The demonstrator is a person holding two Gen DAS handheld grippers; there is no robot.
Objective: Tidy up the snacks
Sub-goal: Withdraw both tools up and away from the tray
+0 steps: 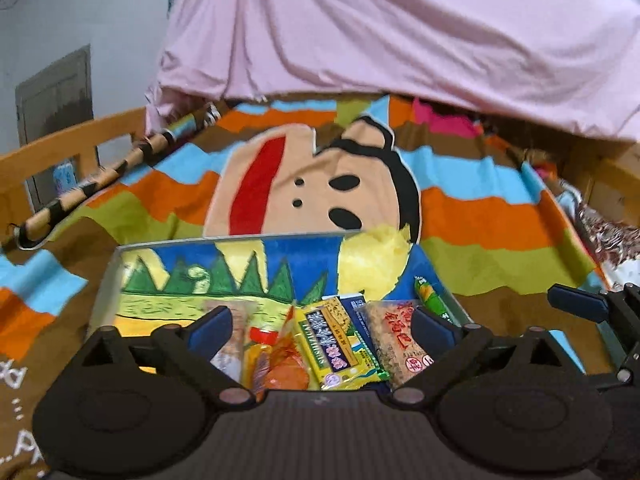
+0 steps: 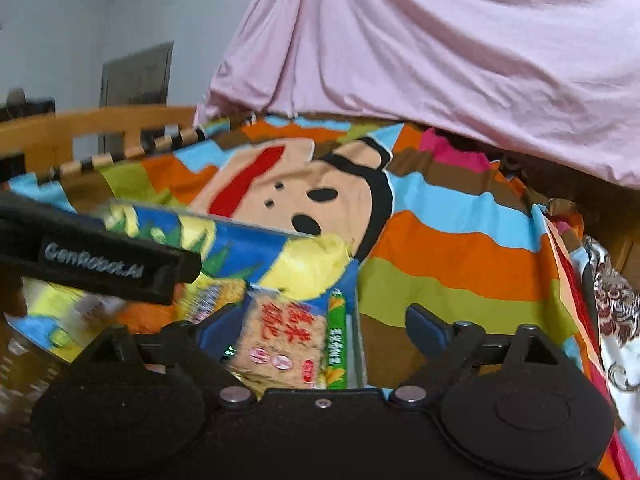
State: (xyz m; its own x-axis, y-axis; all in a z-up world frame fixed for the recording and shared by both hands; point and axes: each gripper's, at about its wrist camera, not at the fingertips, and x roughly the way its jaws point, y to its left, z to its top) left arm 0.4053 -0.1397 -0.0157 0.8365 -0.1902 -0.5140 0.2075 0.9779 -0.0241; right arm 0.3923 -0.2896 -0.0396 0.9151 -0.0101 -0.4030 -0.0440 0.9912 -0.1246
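Observation:
A shallow box [image 1: 105,285] with a painted landscape on its floor lies on the bed and holds the snacks. In the left wrist view my left gripper [image 1: 322,320] is open above its near end, nothing between the pads. Under it lie a yellow-green packet [image 1: 334,346], an orange packet [image 1: 286,368], a rice-cracker packet [image 1: 394,340] and a green corn stick [image 1: 433,300]. My right gripper [image 2: 324,320] is open too, over the box's right wall [image 2: 357,344], with the rice-cracker packet [image 2: 280,340] and the corn stick [image 2: 337,334] below it. Neither gripper holds anything.
The box rests on a striped blanket [image 1: 480,216] with a cartoon face. A pink sheet [image 1: 400,40] hangs over the far end. A wooden bed rail [image 1: 60,144] runs along the left, a striped strap [image 1: 100,180] beside it. Patterned cloth [image 2: 616,320] lies at the right.

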